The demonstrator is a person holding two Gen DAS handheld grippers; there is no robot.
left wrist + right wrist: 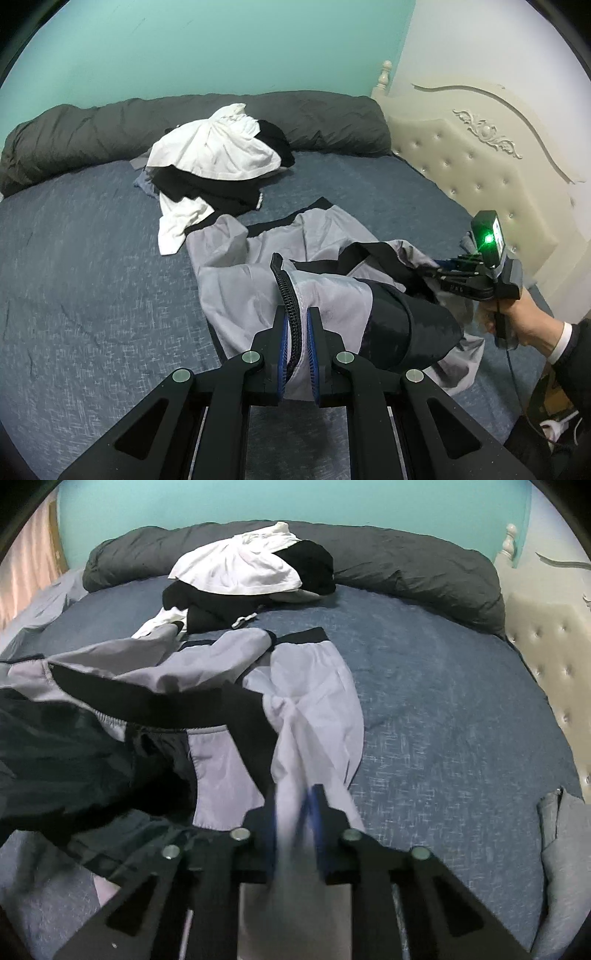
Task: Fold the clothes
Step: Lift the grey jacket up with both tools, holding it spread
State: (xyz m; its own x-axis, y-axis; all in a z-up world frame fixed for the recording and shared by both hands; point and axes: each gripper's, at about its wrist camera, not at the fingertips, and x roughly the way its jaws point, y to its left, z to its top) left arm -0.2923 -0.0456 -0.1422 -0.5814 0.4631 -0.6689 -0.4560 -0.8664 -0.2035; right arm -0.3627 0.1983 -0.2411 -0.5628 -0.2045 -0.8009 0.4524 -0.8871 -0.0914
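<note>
Both grippers hold a grey and black jacket over the bed.

The left gripper (297, 332) is clamped on the jacket (258, 269) at its black zipper (286, 291) edge; the right gripper (295, 805) pinches a bunch of the pale grey fabric, its fingers blurred. The jacket (207, 672) lies spread and rumpled on the blue bedsheet (443, 701), partly lifted between the two grippers. Beyond it sits a pile of white and black clothes (218, 155), just beside a rolled dark grey duvet (92, 133). A cream padded headboard (480, 155) stands to the right.

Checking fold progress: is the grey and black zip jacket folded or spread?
Neither: the grey and black zip jacket is rumpled, partly lifted off the blue bed, left gripper and right gripper clamped on it.
</note>
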